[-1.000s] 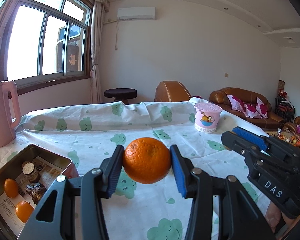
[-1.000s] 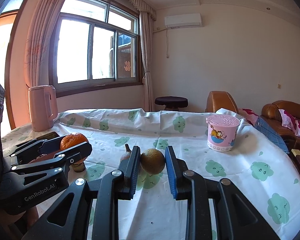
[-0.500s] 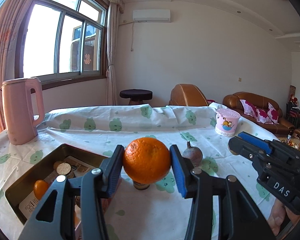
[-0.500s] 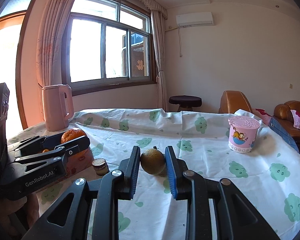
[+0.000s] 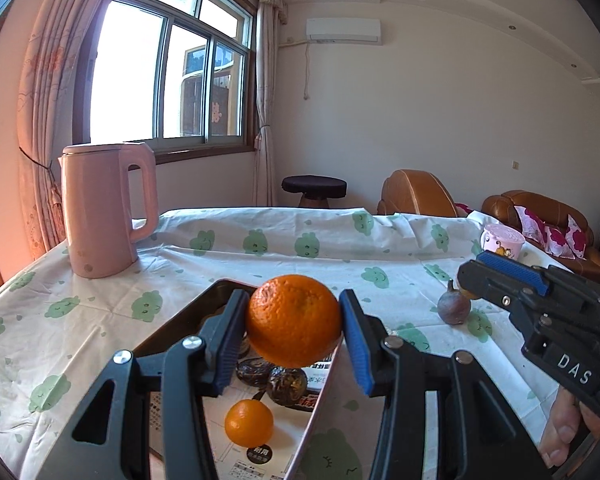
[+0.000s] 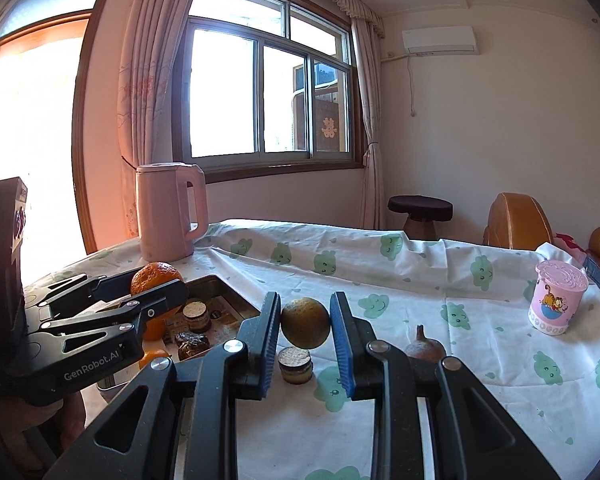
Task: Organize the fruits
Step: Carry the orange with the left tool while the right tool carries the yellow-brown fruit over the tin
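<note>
My left gripper (image 5: 294, 320) is shut on a large orange (image 5: 294, 319) and holds it in the air above a metal tray (image 5: 180, 330). In the tray lie a small orange (image 5: 249, 423) and dark wrapped pieces (image 5: 286, 386). My right gripper (image 6: 305, 322) is shut on a small yellow-green round fruit (image 6: 305, 322), held above the cloth to the right of the tray (image 6: 236, 298). The left gripper (image 6: 162, 286) with its orange (image 6: 154, 276) shows at the left of the right wrist view. A purple-brown fruit with a stem (image 5: 453, 306) lies on the cloth.
A pink kettle (image 5: 100, 208) stands at the table's far left. A pink cartoon cup (image 6: 556, 302) stands at the right. A small round jar (image 6: 295, 365) sits on the cloth under my right gripper, another jar (image 6: 196, 316) in the tray. A green-patterned cloth (image 5: 260, 248) covers the table.
Both grippers have swung left with their fruits. The orange now hangs over the tray, which was at the lower left before. The kettle has come further into view.
</note>
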Demonstrator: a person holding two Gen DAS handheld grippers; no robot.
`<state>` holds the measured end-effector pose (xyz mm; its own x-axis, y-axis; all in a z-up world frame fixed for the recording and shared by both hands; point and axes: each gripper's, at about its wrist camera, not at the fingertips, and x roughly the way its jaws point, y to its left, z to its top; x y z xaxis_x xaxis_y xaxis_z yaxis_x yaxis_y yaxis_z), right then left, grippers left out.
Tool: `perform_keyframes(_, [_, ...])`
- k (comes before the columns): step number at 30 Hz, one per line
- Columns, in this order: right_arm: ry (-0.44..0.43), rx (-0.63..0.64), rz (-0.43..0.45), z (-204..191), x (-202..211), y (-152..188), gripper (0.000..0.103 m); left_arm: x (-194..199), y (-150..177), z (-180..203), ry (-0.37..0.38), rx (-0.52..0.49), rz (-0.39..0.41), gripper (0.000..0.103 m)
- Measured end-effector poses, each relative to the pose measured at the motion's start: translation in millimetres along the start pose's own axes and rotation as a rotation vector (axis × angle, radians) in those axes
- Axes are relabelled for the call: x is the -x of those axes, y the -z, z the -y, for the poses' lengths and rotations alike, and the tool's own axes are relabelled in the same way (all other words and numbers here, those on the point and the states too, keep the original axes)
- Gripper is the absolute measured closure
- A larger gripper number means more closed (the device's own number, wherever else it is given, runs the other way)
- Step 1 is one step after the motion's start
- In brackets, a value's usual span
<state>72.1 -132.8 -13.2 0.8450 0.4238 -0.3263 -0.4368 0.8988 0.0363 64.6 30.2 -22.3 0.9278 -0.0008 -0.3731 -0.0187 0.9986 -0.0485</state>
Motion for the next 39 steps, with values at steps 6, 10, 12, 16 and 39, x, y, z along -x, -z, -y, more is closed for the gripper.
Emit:
perform_keyframes(6, [-0.062,0.015,-0.014,-24.1,-17.7,-8.0,0.076,1.1,4.2,-26.9,-0.052,0.024,-0.015,0.055])
perform_keyframes(10, [-0.097,0.042,-0.022,-44.3,-29.1,-11.2,0.076,1.3,6.5,-45.0,-0.086,0.043,-0.022,0.055])
perform_keyframes(12, [-0.112,0.053,-0.028,-53.0,-36.2,-11.4,0.076,1.0,7.8,-52.9,-0.098,0.055,-0.028,0.055])
perform_keyframes(16, [-0.138,0.066,-0.041,-68.6,-48.3,-10.5,0.076,-1.1,10.3,-67.3,-0.115,0.072,-0.044,0.055])
perform_keyframes(39, [-0.188,0.089,-0.108,-105.4,-86.0,-2.7,0.075,-6.2,18.0,-99.8,-0.138,0.105,-0.093,0.055])
